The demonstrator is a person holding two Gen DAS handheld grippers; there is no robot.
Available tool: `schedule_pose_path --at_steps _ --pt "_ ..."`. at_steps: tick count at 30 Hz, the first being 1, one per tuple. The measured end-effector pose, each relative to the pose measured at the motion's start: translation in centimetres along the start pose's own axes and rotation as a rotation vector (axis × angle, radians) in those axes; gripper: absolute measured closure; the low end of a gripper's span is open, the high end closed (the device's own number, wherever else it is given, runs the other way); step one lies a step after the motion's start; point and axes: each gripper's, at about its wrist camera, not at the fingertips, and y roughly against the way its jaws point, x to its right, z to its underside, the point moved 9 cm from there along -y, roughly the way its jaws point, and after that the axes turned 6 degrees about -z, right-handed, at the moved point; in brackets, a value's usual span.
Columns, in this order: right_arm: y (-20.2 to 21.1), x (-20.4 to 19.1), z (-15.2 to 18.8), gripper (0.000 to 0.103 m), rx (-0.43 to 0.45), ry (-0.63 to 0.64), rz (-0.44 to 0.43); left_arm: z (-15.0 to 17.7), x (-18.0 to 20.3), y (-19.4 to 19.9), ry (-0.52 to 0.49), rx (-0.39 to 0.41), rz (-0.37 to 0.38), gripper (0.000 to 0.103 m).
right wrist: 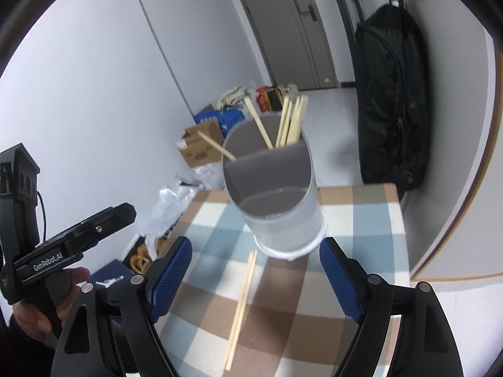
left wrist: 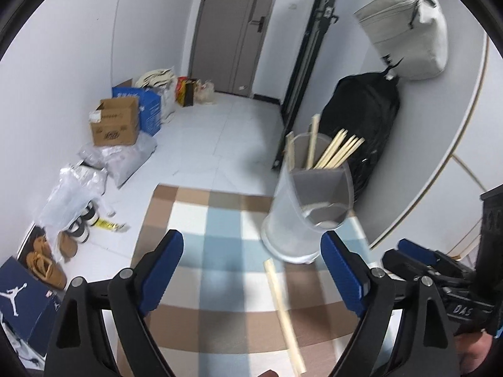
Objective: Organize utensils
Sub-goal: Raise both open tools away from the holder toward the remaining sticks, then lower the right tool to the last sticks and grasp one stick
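A translucent utensil holder (left wrist: 306, 207) (right wrist: 276, 207) with a grey divider stands on the checked tablecloth (left wrist: 220, 251) (right wrist: 355, 220). Several wooden chopsticks (left wrist: 338, 154) (right wrist: 290, 122) stick out of its rear compartment; the front compartment looks empty. A loose pair of chopsticks (left wrist: 284, 311) (right wrist: 240, 308) lies flat on the cloth just in front of the holder. My left gripper (left wrist: 251, 257) is open above the cloth, nothing between its blue pads. My right gripper (right wrist: 256, 264) is also open, with the loose chopsticks lying below the gap, untouched.
The table's left edge drops to a tiled floor with cardboard boxes (left wrist: 114, 122), plastic bags, shoes and a blue shoebox (left wrist: 22, 301). A black backpack (right wrist: 393, 103) and a pale bag (left wrist: 405, 28) hang on the curved wall at right. A hand (right wrist: 34, 314) holds the left gripper's body.
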Motion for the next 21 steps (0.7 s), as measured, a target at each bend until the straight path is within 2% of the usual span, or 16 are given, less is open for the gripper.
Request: schedule_pose_path --at_steps 5,8,11,13,21 --pt "-2.4 0.1 2.2 0.020 -0.077 0.017 0.033 1.8 -2.2 -1.3 0.020 -0.040 -0.053 0.017" --pt "-4.4 0.1 4.0 0.023 -0.149 0.015 0.041 2.2 -2.7 -1.5 0.035 -0.037 -0.068 0.017" --pt "-6.1 0.1 5.9 0.036 -0.209 0.012 0.046 2.3 -3.0 -1.9 0.019 -0.045 -0.089 0.017" --pt "-7.4 0.3 7.3 0.048 -0.258 0.000 0.052 2.4 -3.3 -2.0 0.019 -0.056 -0.094 0.017" --pt "-10.6 0.1 9.7 0.056 -0.356 0.047 0.105 1.8 -5.1 -1.6 0.084 -0.041 -0.109 0.017"
